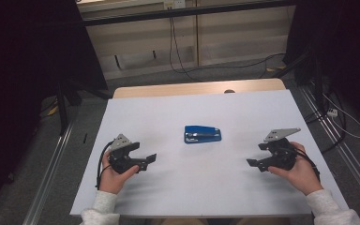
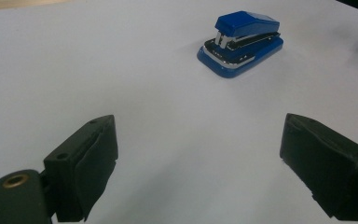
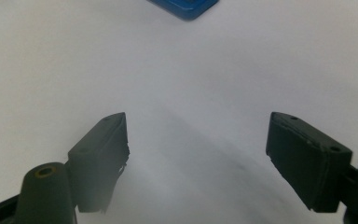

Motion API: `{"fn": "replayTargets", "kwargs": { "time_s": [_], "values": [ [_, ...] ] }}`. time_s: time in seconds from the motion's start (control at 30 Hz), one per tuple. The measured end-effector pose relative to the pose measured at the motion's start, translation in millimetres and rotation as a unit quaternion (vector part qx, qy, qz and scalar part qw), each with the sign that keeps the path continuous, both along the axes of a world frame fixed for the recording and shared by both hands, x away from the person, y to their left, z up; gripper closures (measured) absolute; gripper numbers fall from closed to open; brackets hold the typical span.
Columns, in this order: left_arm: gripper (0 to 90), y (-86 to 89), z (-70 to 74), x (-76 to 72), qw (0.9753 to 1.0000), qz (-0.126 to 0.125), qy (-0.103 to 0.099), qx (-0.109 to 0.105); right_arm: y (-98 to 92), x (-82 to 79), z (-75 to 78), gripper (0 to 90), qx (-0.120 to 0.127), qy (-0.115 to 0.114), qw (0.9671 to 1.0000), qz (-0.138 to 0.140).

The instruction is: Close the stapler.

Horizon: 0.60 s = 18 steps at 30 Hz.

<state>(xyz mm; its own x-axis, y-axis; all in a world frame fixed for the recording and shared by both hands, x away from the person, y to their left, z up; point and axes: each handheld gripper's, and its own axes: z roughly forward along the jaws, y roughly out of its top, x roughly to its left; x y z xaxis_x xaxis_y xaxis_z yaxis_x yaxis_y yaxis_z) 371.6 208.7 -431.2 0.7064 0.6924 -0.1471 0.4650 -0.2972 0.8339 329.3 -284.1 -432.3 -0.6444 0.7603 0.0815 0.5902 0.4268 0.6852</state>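
The left gripper (image 1: 146,161) sat at the table's (image 1: 178,108) near left, jaws spread wide and holding nothing. A blue stapler (image 1: 202,133) lay at the middle, well apart from both grippers. At the near right, the right gripper (image 1: 254,164) was likewise spread, empty.

We see a white surface (image 1: 206,178) with a strip of light wood at its far edge. Behind the surface is a grey floor, and black cables (image 1: 176,51) hang down a pale wall and run across that floor. To the right of the surface, more cables lie by a metal rail (image 1: 337,140). To the left of the surface stands a dark stand leg (image 1: 63,110) and another rail (image 1: 51,164).
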Motion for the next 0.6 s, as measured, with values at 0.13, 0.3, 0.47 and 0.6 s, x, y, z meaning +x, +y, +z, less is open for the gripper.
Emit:
{"fn": "replayTargets", "kwargs": {
  "time_s": [0.13, 0.3, 0.47, 0.6],
  "values": [
    [11.4, 8.5, -0.2, -5.1, 1.0000, 0.006, -0.001, 0.002, -1.3, -5.8, -0.3, 20.0, -0.002, 0.002, 1.0000, 0.002],
    [10.9, 16.8, 0.5, -9.9, 1.0000, 0.009, -0.003, 0.000, -2.5, -12.7, -0.1, 19.7, 0.000, 0.002, 1.0000, 0.000],
    [10.8, 21.7, -0.5, -14.7, 1.0000, 0.008, -0.001, 0.004, -5.1, -15.8, 0.0, 19.5, 0.001, 0.004, 1.0000, -0.003],
    [10.6, 24.0, -1.2, -18.2, 1.0000, 0.007, 0.001, 0.006, -7.7, -18.3, 1.0, 19.2, 0.003, 0.003, 1.0000, -0.004]
  ]
}}
